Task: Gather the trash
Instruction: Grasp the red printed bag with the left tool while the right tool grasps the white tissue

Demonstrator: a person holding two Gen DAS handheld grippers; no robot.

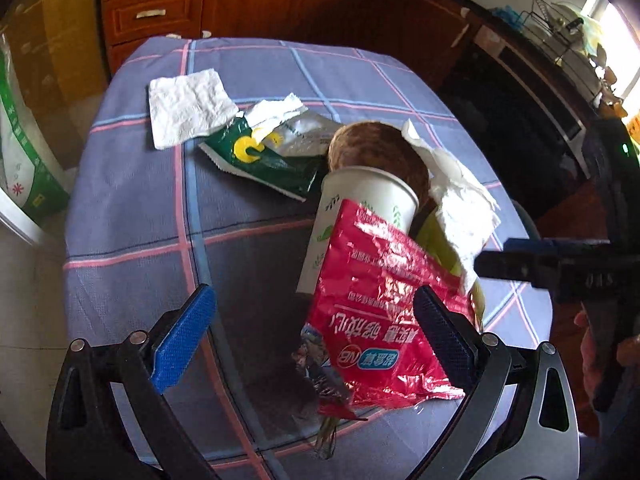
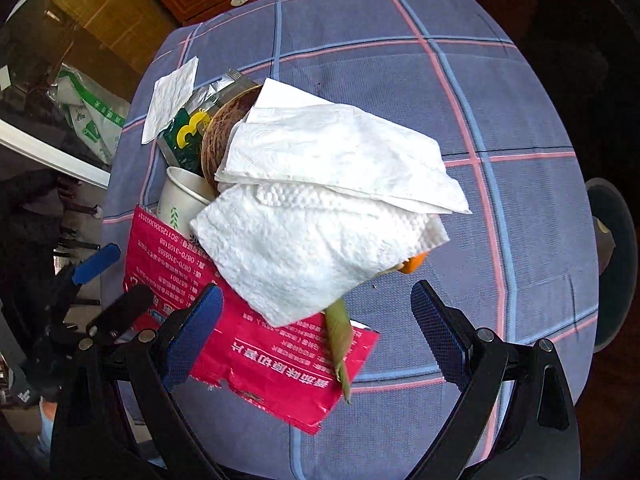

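Red foil wrapper (image 1: pixel 380 312) tops the trash pile w/ paper cup (image 1: pixel 360 208) and tissues (image 2: pixel 320 208), mid-table. Left gripper (image 1: pixel 316 336) and right gripper (image 2: pixel 316 332) both gape wide, holding nothing. Likely approach stage; next: close on wrapper. Tablecloth (image 2: pixel 520 120) bare to the right, edge near.

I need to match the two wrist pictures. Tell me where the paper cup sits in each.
Left wrist: the paper cup stands centre, right of middle, its lower half behind the red wrapper.
Right wrist: left of centre, only the rim and upper wall show, tissues covering its right side.
Shared landmark: the green packet with yellow print.
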